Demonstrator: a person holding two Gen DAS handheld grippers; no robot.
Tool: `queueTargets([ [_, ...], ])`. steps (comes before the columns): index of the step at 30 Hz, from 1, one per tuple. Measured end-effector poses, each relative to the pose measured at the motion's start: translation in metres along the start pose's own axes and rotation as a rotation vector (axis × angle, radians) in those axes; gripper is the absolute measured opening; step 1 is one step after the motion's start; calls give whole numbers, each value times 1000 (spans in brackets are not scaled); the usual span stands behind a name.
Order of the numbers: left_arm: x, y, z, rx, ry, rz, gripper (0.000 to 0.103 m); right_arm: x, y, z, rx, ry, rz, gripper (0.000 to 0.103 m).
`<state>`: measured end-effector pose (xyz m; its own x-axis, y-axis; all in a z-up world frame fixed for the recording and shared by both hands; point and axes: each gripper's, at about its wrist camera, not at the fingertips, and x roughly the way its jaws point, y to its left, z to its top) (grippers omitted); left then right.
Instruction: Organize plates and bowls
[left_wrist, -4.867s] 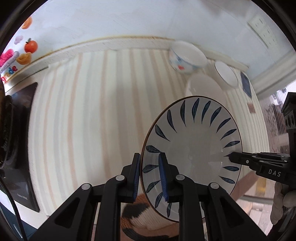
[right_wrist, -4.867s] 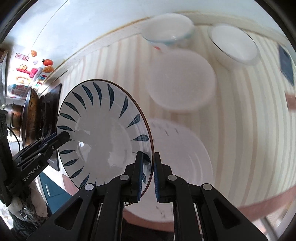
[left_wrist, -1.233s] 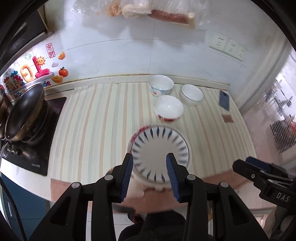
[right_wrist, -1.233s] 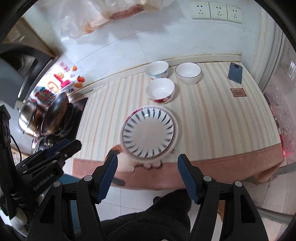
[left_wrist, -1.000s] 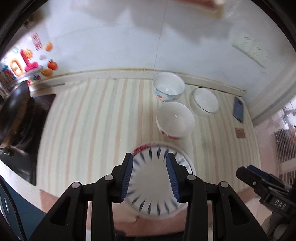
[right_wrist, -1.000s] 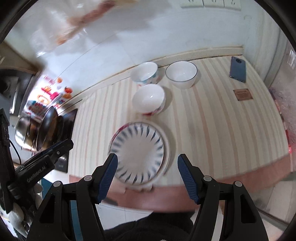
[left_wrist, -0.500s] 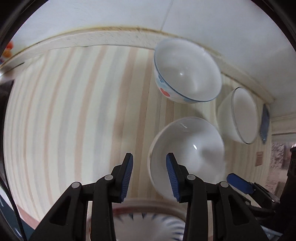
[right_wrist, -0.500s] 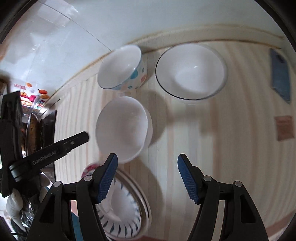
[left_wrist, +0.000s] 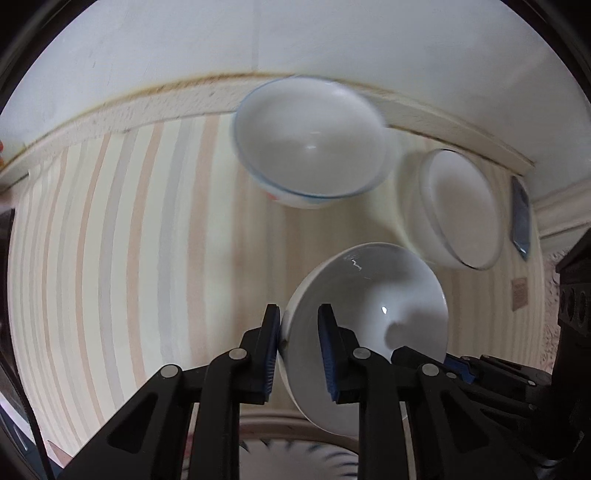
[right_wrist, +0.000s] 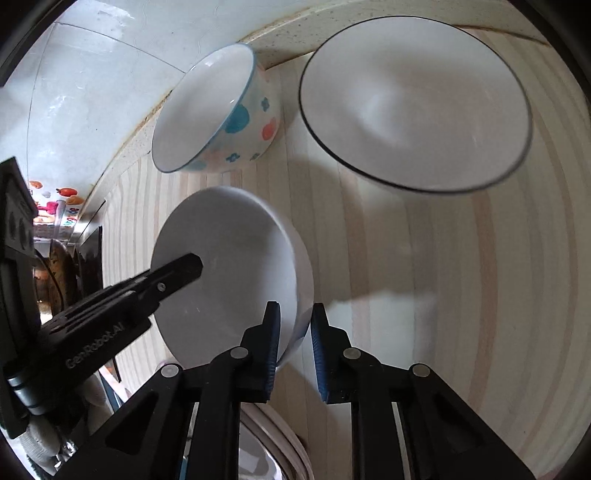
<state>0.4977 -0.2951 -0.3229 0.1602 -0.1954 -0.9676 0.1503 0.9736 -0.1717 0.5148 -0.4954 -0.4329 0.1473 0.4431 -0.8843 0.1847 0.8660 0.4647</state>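
Note:
A plain white bowl (left_wrist: 373, 295) sits on the striped counter, and it also shows in the right wrist view (right_wrist: 229, 266). My left gripper (left_wrist: 298, 334) straddles its left rim, one pad inside, one outside, with gaps still showing. My right gripper (right_wrist: 293, 332) straddles its right rim the same way. A dotted bowl with a blue rim (left_wrist: 310, 144) (right_wrist: 218, 110) stands by the back wall. A black-rimmed white bowl (left_wrist: 458, 206) (right_wrist: 413, 99) stands to its right. The blue-leaf plate (left_wrist: 295, 458) lies stacked on a larger plate at the near edge.
The wall and backsplash (left_wrist: 147, 107) run right behind the bowls. A dark phone (left_wrist: 521, 218) and a small brown card (left_wrist: 519, 293) lie at the right end. A stove with a pan (right_wrist: 59, 273) is at the left end.
Both grippers have come down from above the stacked plates and moved forward to the plain white bowl, and their jaws have narrowed around its rim from either side.

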Motion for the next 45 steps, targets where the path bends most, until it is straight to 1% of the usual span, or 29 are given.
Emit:
queueTargets([
  [2,-7,-12,-9,21,3,-10,19,-9,-2,-8,-10,-5,-7,18],
  [4,-11,-26,-20,35,10,-38,19,-21,-2,-16,-14,-11,-17,18],
  [6,-13,-46,-33,65,21,-54,19,-36,-8,-27,-17,-22,-23,18],
  [9,-11,-67,-51,101,35,-68,19,-58,-25,-46,-4,-32,-33,18],
  [14,2,-93,-79,122,84,-86,19,-83,-62,-86,16,-24,-66,18],
  [20,21,-114,-107,156,127,-71,19,-89,-104,-127,65,3,-74,18],
  [25,27,-127,-121,202,123,-26,19,-85,-121,-148,85,15,-77,18],
  [28,31,-132,-124,216,127,-15,19,-88,-132,-155,84,18,-82,18],
  [34,38,-143,-125,225,129,0,19,-86,-138,-158,89,19,-78,18],
  [42,32,-142,-125,228,131,8,19,-83,-138,-151,98,24,-68,18],
  [43,28,-141,-124,227,93,25,19,-83,-138,-151,95,30,-69,18],
  [45,19,-139,-123,214,80,19,19,-84,-141,-150,96,35,-70,18],
])
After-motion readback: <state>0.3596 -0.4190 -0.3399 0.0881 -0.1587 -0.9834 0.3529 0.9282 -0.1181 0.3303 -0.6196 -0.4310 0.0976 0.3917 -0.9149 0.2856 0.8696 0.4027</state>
